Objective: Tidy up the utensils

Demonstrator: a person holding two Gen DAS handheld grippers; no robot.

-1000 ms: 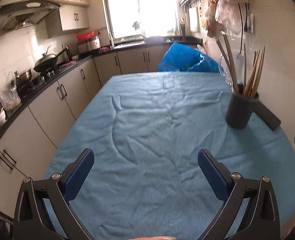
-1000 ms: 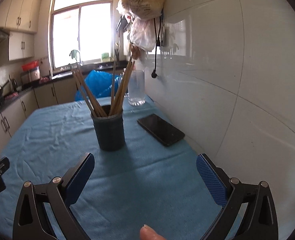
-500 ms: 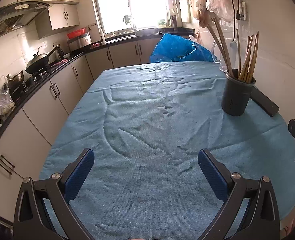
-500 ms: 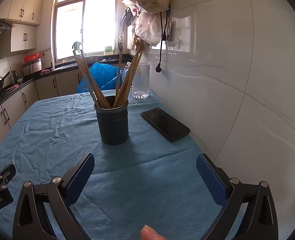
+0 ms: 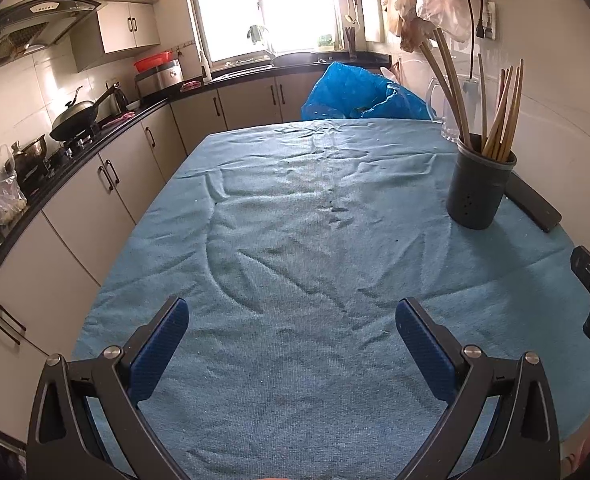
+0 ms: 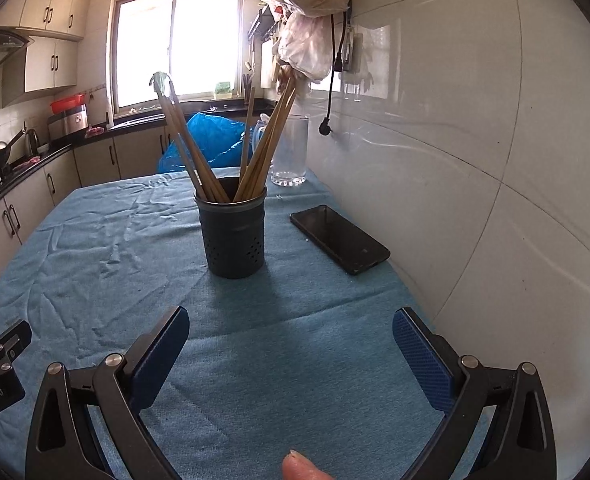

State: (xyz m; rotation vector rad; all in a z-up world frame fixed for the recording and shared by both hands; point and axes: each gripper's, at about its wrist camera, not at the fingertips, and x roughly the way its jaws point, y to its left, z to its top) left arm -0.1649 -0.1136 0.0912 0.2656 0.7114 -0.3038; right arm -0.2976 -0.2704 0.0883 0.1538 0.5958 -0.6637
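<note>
Nearest the right wrist camera, a fingertip [image 6: 299, 465] shows at the bottom edge, and the right gripper [image 6: 291, 328] hangs over the blue tablecloth [image 6: 107, 240] with its blue-padded fingers [image 6: 161, 354] spread wide apart and nothing between them. At the lower left of that view the body of the other gripper intrudes, just beside it. The left gripper [image 5: 292, 320] likewise hovers above bare, wrinkled cloth, its fingers [image 5: 423, 346] far apart and empty.

Beyond the right gripper, roughly centred ahead of it, a dark perforated utensil holder [image 6: 233, 232] stands upright on the cloth. A bundle of wooden chopsticks [image 6: 269, 142] sits in it, fanning out to both sides above the rim. In the left wrist view the same holder stands at the far right of the table, well apart from the left gripper.

Just beside the holder, toward the tiled wall [image 6: 475, 152], a black phone [image 6: 339, 238] lies flat on the cloth. Farther back a clear glass pitcher [image 6: 291, 152] stands near the wall, and a crumpled blue plastic bag [image 6: 215, 140] sits behind the table's far end. Plastic bags [image 6: 307, 4] hang from the wall above. Across the room, a counter with cream cabinets [image 5: 107, 176] carries a wok [image 5: 73, 118] on the stove, and a bright window [image 5: 263, 4] fills the far wall.
</note>
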